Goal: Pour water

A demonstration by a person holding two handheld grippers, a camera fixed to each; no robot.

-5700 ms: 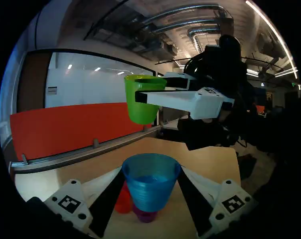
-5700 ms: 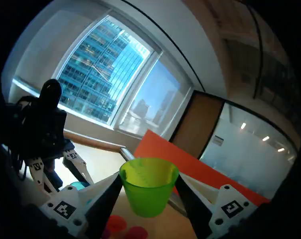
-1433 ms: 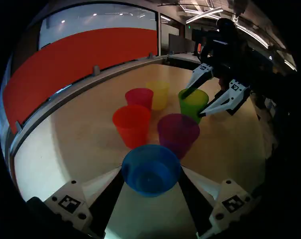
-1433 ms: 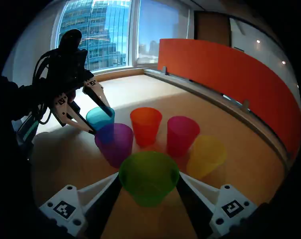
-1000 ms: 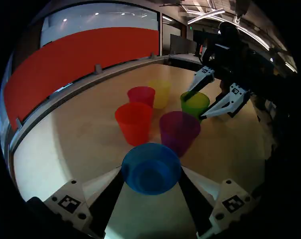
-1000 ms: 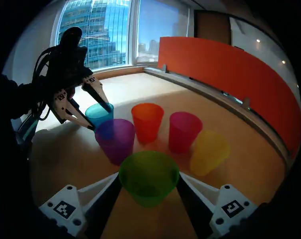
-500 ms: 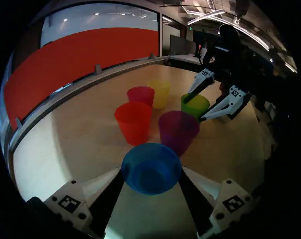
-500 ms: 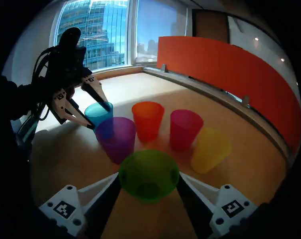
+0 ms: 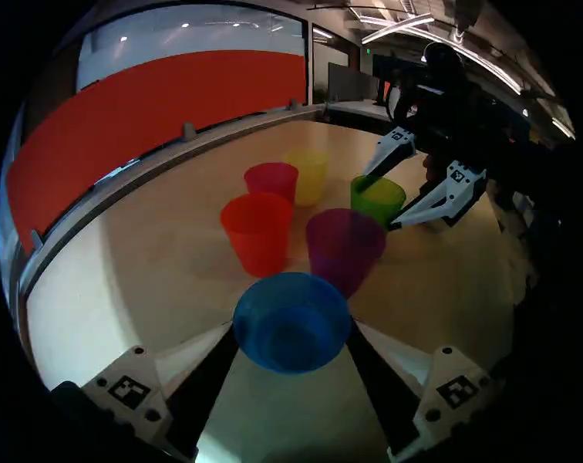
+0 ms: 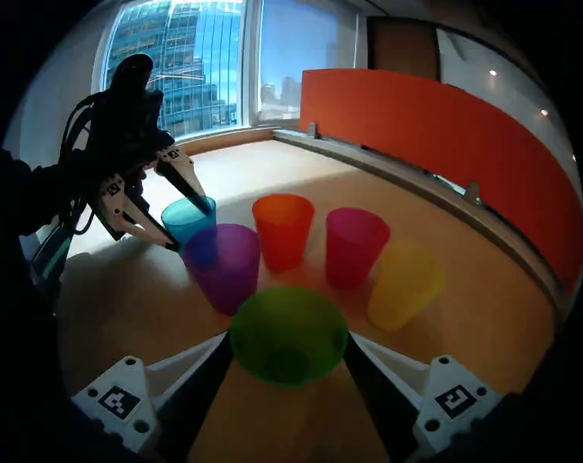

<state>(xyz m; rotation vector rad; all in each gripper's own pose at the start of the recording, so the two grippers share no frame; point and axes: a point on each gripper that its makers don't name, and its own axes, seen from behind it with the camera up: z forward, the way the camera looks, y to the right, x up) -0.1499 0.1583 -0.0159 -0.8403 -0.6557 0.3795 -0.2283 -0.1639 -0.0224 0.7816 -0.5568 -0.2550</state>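
**Two grippers hold cups upright at either end of a cluster of cups**

In the left gripper view, the left gripper [image 9: 291,341] has its fingers closed in against both sides of a blue cup [image 9: 291,328], which stands upright, low over or on the pale wooden table [image 9: 137,270]. In the right gripper view, the right gripper [image 10: 288,343] clasps a green cup [image 10: 288,332] the same way, also upright. Whether either cup holds water cannot be told.

Four loose cups stand between them. From the blue cup, an orange cup [image 9: 257,235] sits at 11 o'clock and a purple cup [image 9: 344,247] just beside it at 1 o'clock. A pink cup [image 9: 271,181] and a yellow cup [image 9: 308,174] stand farther off towards 12 o'clock.

Neither cup is tilted, so no pouring is under way. Both cups look set down level with the others, which suggests either the end of a pour or a pause before one. To pour, one cup would need lifting clear of its neighbours and tipping over the other. To let go, the fingers would need to spread and draw straight back towards 6 o'clock.

The purple cup crowds both held cups, so sideways moves risk a knock. Bare table lies open at 9 o'clock of the blue cup. The table's far edge runs below an orange wall panel [image 9: 137,116], well apart from the cups.
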